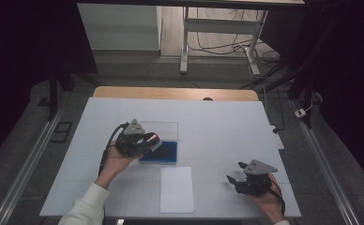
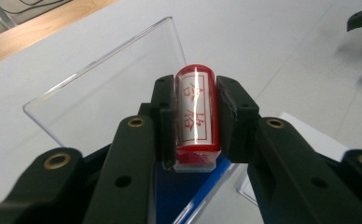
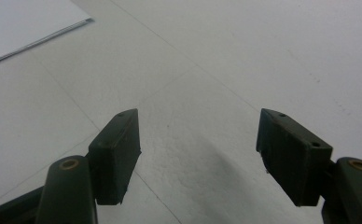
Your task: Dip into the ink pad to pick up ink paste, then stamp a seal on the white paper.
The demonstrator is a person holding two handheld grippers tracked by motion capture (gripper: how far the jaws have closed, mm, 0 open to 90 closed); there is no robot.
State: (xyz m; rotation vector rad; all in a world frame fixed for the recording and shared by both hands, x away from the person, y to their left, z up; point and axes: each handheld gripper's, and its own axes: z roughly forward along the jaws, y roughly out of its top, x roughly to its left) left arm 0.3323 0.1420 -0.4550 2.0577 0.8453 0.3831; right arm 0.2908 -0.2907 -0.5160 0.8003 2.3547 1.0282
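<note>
White board covers the table (image 1: 227,122), with a strip of bare wood showing along its far edge. The near-right and far-right stretches of the surface lie bare, giving wide room around the right gripper (image 1: 238,174); the left half is more crowded.

One sheet of paper (image 1: 176,189) lies flat near the front edge, just short of it, between the two hands. Just beyond the paper sits one shallow blue tray (image 1: 167,152), an open case whose clear lid (image 1: 163,128) is folded back toward the far side. In the left gripper view the lid (image 2: 109,88) stands tilted behind the jaws, its edges catching light, and the blue of the tray (image 2: 179,196) shows below them. Whether anything else lies in the tray cannot be told, as the left gripper covers part of it.

One stamp (image 2: 197,114), a red cylinder with red characters on a pale label and a clear base, is clamped between the left gripper's (image 2: 195,116) two black pads. It hangs over the tray's left end, lifted off it, and shows as a red spot at the jaw tips (image 1: 153,138) from above.

The right gripper (image 3: 198,154) rests near the table's front right corner, its jaws spread wide and holding nothing, well apart from the paper.

Counted: two grippers, one tray with one lid, one sheet, one stamp.
</note>
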